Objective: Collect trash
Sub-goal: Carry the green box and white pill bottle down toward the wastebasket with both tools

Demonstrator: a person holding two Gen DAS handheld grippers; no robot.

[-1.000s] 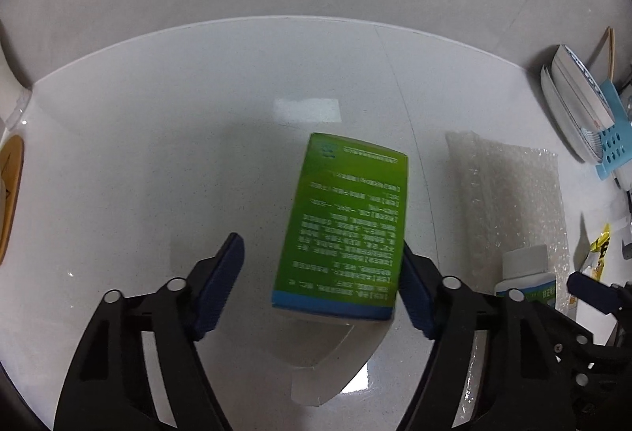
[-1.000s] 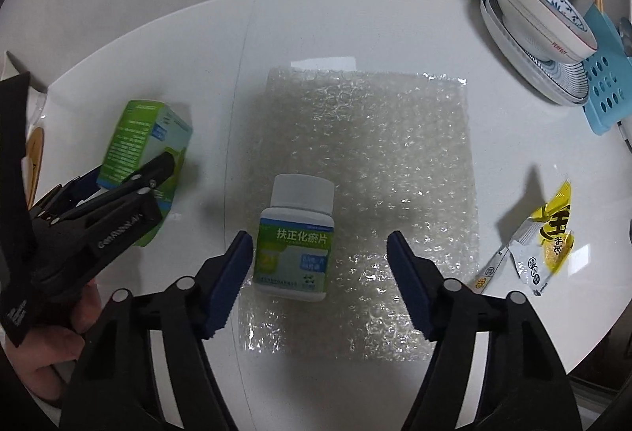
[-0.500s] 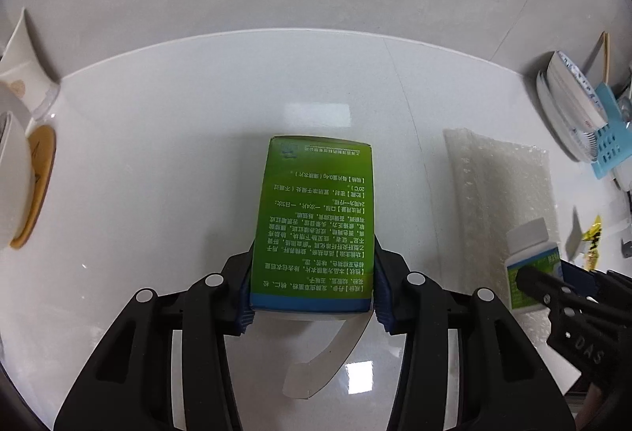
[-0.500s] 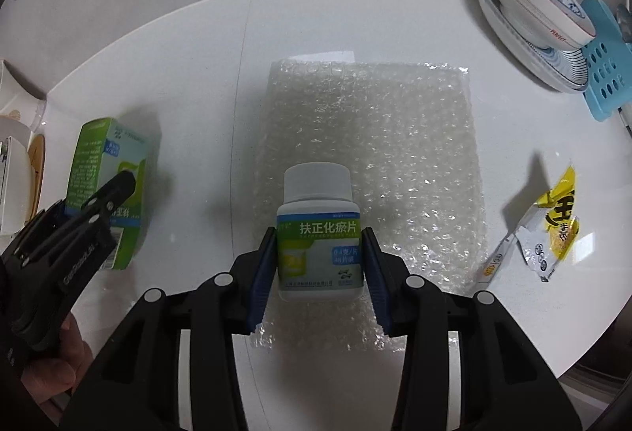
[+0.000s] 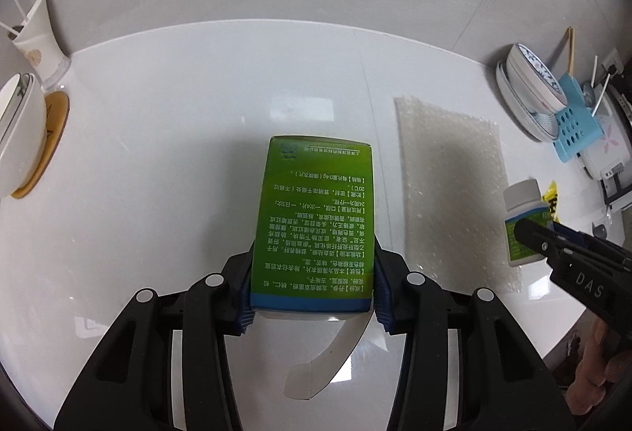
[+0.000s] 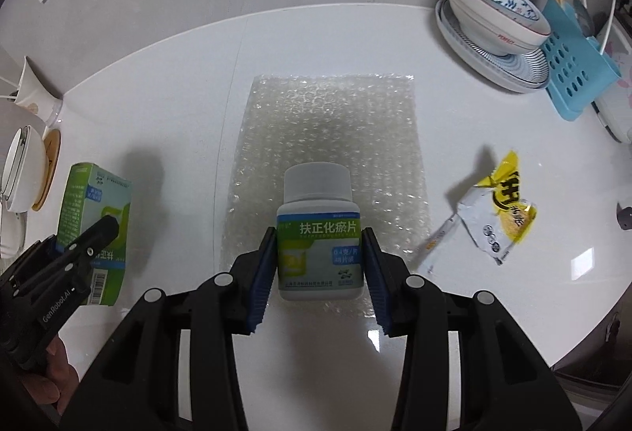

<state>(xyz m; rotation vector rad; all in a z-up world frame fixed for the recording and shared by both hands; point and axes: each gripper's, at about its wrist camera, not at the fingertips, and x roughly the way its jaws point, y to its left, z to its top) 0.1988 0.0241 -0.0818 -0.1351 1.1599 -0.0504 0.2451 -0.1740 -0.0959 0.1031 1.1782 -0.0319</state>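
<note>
My left gripper is shut on a green medicine box, its blue pads pressing both long sides; the box hangs above the white table with its open white flap dangling. My right gripper is shut on a white pill bottle with a green and blue label, lifted over the bubble wrap sheet. From the right wrist view the box and the left gripper show at the left. In the left wrist view the bottle appears at the right.
A torn yellow snack wrapper lies right of the bubble wrap. Stacked bowls on a plate and a blue rack stand at the back right. A cup on a wooden coaster and a paper cup sit at the left.
Both grippers closed, the left on the green box and the right on the pill bottle, then lifted them off the table and bubble wrap.
</note>
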